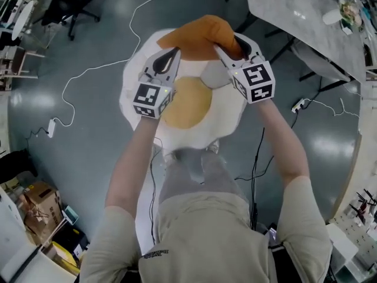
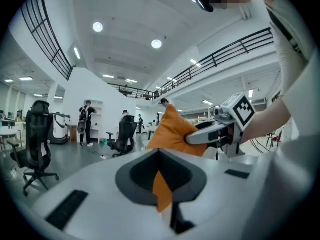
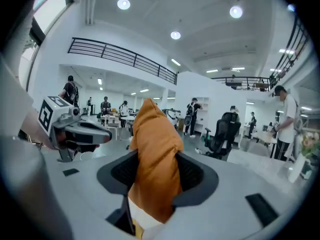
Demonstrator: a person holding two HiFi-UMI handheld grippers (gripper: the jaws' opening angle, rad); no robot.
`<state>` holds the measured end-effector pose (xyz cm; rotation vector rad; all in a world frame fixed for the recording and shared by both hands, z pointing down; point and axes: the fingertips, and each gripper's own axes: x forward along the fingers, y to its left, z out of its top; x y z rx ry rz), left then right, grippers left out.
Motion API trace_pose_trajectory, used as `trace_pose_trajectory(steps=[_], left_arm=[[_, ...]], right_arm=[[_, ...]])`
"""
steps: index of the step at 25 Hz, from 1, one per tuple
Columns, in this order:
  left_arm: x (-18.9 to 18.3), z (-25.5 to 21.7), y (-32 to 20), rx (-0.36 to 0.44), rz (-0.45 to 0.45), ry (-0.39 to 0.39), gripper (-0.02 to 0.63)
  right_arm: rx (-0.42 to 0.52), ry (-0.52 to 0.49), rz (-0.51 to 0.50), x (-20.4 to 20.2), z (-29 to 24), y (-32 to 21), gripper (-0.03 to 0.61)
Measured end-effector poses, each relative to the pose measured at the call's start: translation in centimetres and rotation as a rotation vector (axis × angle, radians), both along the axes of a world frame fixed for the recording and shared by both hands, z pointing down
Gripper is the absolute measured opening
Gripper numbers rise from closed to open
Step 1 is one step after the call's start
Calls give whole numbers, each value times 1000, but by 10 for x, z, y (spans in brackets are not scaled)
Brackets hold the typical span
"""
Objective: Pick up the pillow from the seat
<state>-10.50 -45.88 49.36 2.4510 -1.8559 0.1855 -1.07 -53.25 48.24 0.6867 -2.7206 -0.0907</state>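
Grey hall floor, egg-shaped seat (image 1: 228, 121) below. Left gripper (image 1: 172, 56) and right gripper (image 1: 226, 53) each clamped on orange pillow (image 1: 199, 35) edge: two-point hold, lifted clear.

The near edge of the orange pillow (image 1: 200, 35) vanishes behind the left gripper (image 1: 172, 55) and right gripper (image 1: 227, 50), and the person's arms (image 1: 132, 158) hide the near side of the white-and-yellow seat (image 1: 230, 119). The grey table (image 1: 294, 10) at far right runs off the frame's edge; the people (image 3: 194, 115) far across the hall in the right gripper view are too small to make out.
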Motion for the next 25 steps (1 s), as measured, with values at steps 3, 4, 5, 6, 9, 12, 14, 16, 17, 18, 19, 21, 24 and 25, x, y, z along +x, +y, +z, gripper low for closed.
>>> trace_pose_trajectory(steps=[3, 4, 5, 6, 9, 12, 14, 16, 17, 18, 19, 21, 24, 25], left_arm=[[-7, -69, 19, 63, -6, -34, 9], [-10, -90, 28, 78, -11, -45, 9], [-11, -111, 37, 94, -14, -51, 9], [-12, -130, 47, 112, -17, -56, 9], [-20, -184, 74, 166, -24, -74, 9], [-29, -225, 101, 217, -29, -72, 9], [-35, -246, 120, 241, -43, -65, 9], [-40, -263, 138, 263, -63, -72, 9], [-42, -271, 146, 274, -70, -82, 9], [-43, -278, 154, 286, -73, -92, 9], [-45, -285, 162, 298, -74, -99, 9], [-46, -296, 177, 313, -69, -101, 9], [-46, -301, 199, 322, -62, -85, 9], [-45, -303, 206, 334, -62, -75, 9]], right_arm=[[58, -67, 1, -2, -80, 18, 216], [82, -87, 3, -2, -106, 25, 218], [109, -107, 4, -1, -131, 33, 219], [137, -129, 5, 1, -155, 41, 221], [210, -209, 7, 5, -221, 62, 222], [251, -289, 10, 10, -273, 84, 224], [274, -332, 11, 16, -300, 100, 225], [300, -370, 8, 22, -324, 117, 227], [312, -387, 8, 25, -334, 126, 229], [321, -404, 9, 27, -343, 135, 229], [328, -419, 12, 29, -350, 144, 230], [339, -442, 20, 33, -361, 163, 232], [344, -461, 24, 35, -364, 189, 233], [337, -471, 26, 36, -362, 195, 233]])
